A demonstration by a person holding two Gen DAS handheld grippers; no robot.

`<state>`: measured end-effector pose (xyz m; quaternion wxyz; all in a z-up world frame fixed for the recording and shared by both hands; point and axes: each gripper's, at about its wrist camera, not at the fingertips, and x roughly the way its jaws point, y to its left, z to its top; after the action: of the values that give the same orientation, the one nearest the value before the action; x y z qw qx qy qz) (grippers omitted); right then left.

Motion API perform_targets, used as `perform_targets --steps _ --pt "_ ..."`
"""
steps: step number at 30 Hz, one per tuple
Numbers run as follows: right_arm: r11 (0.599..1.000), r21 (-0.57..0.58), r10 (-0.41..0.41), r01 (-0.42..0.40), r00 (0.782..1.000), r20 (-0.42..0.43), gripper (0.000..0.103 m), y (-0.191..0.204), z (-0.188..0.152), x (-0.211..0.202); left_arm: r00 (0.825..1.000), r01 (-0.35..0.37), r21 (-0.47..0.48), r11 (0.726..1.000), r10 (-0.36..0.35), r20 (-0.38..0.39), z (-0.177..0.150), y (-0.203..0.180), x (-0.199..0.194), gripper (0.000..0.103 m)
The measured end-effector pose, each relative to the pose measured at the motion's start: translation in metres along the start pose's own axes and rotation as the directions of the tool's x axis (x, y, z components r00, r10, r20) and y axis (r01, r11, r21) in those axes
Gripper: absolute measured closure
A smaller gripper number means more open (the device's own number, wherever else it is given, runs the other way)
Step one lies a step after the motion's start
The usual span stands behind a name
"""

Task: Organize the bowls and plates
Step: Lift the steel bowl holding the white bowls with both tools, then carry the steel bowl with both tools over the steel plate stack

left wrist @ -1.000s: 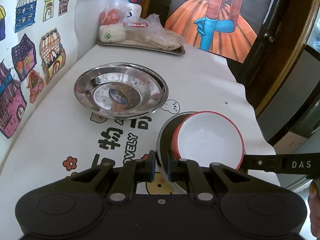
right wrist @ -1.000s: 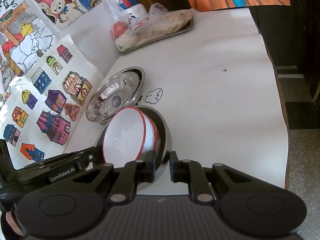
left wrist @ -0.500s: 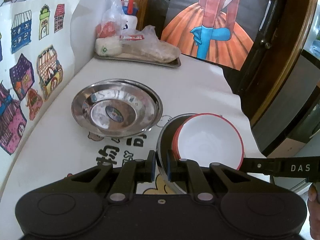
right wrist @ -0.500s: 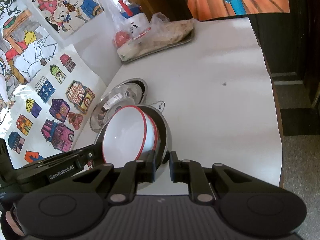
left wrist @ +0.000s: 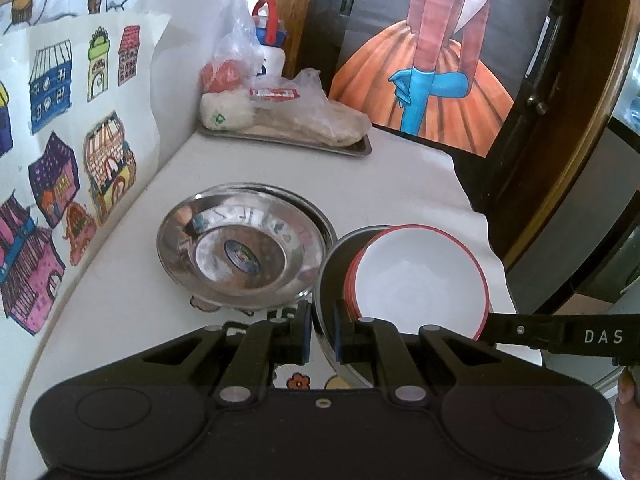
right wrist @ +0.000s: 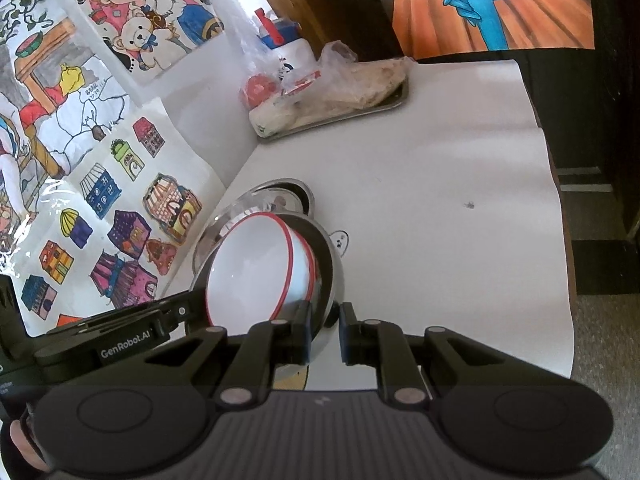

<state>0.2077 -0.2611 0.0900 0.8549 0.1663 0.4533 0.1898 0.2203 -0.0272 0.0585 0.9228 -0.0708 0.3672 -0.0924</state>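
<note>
While both grippers pinch the rim of the same steel bowl (left wrist: 326,280), one on each side, the bowl has come up off the table (left wrist: 408,184) a little compared with a moment ago. The left gripper (left wrist: 322,330) has its two fingers close together, clamped on the near left edge of that bowl. The right gripper (right wrist: 324,330) is also squeezed shut on the bowl's rim, on the other side. Inside the steel bowl sit white bowls with red rims (left wrist: 420,276), stacked one in another, and they ride along with it. In the right view the whole stack leans over to the left, so the white inside faces sideways. Just beside it, on the table, lies the shiny steel plate (left wrist: 240,256) with a small sticker in the middle. A second ago more of the printed pictures on the table cover showed in front of the plate; now the lifted bowl and the grippers hide most of them, and the plate looks lower and nearer. That seems to mean the bowls are being carried, likely toward the plate, to make one neat pile. Since the stack is tilted, the white bowls could slide, so a slow, level move looks wise. Far back stands a metal tray (left wrist: 352,148) with food bags (left wrist: 304,112), out of the way.
</note>
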Motion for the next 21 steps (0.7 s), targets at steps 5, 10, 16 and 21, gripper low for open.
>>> perform_targets --steps 5,10,16,21 --pt "1.0 -0.01 0.007 -0.007 1.0 0.009 0.088 0.006 0.013 0.004 1.0 -0.009 -0.006 1.0 0.009 0.015 0.012 0.004 -0.001 0.093" --pt "1.0 -0.021 0.018 -0.018 1.0 0.014 0.088 0.014 0.029 0.013 0.999 -0.03 -0.013 0.999 0.03 0.029 0.024 0.01 0.0 0.093" --pt "0.998 -0.053 0.038 -0.037 0.999 0.008 0.088 0.03 0.052 0.033 0.997 -0.063 -0.053 0.997 0.065 0.04 0.041 0.028 0.005 0.093" --pt "0.995 -0.074 0.059 -0.06 0.998 -0.012 0.088 0.043 0.066 0.057 0.993 -0.104 -0.072 0.992 0.108 0.051 0.052 0.044 0.009 0.093"
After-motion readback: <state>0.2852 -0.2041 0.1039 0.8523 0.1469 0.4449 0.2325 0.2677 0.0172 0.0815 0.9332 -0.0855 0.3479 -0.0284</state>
